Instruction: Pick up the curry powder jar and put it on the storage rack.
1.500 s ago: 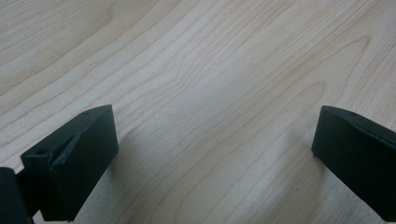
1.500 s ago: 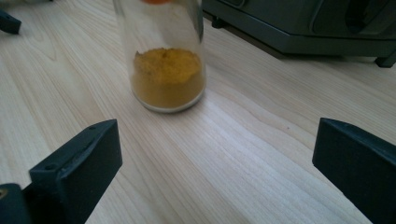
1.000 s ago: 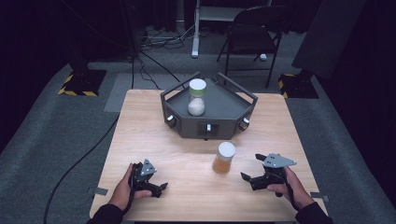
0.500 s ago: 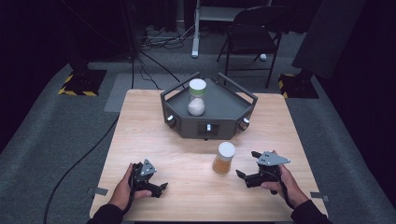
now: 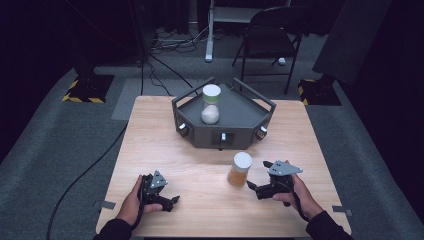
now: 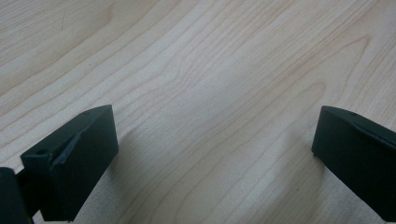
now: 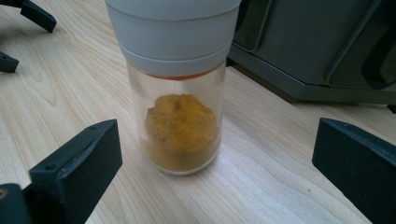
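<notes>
1. The spice jar [image 5: 241,170], clear glass with a white cap and an orange-brown powder filling its lower part, stands upright on the wooden counter [image 5: 200,145], just in front of the dark grey tray [image 5: 240,112] and right of the counter's middle; in the right gripper view the jar [image 7: 180,126] stands between the two black jaws but farther out than their tips, touched by neither.
2. The right claw [image 5: 256,175] is spread wide, its jaws pointing left toward the jar from just beside it; the person's right hand [image 5: 295,192] holds it low over the counter near the front right edge.
3. The left claw [image 5: 172,201] is also spread, with nothing between its jaws; the left gripper view shows bare wood grain [image 6: 210,93] between them; the left hand [image 5: 132,202] holds it near the front left edge, well apart from the jar.
4. A second jar [image 5: 210,104], white-capped with a white powder inside, stands upright in the tray, near its back left part.
5. The tray sits at the back middle of the counter; its front wall carries small round fittings; a folding chair [image 5: 272,30] stands on the floor beyond.
</notes>
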A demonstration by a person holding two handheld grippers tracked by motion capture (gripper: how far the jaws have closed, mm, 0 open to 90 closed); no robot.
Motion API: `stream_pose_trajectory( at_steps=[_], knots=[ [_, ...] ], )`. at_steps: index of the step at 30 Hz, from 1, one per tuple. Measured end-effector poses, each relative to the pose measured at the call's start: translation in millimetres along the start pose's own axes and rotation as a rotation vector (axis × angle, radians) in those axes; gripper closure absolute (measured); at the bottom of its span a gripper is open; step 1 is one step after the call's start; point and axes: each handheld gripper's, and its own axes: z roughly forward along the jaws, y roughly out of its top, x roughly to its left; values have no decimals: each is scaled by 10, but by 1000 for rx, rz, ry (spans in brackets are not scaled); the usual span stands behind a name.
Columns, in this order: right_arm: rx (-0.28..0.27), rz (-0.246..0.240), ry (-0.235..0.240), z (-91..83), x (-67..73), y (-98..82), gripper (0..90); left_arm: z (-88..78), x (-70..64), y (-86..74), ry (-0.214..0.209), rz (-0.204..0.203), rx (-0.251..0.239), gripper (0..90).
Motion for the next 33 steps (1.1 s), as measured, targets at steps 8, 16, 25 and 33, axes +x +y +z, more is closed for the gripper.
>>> stream_pose_trajectory(
  at_steps=[8, 16, 25, 33],
  knots=[
    [2, -7, 15, 115, 55, 53, 11, 1, 3, 1, -1, 1, 0, 3],
    [4, -15, 19, 235, 96, 105, 12, 0, 3, 1, -1, 1, 0, 3],
    [-21, -6, 8, 352, 125, 108, 30, 0, 3, 1, -1, 1, 0, 3],
    [-45, 33, 3, 460, 121, 112, 112, 0, 2, 1, -1, 1, 0, 3]
  ],
)
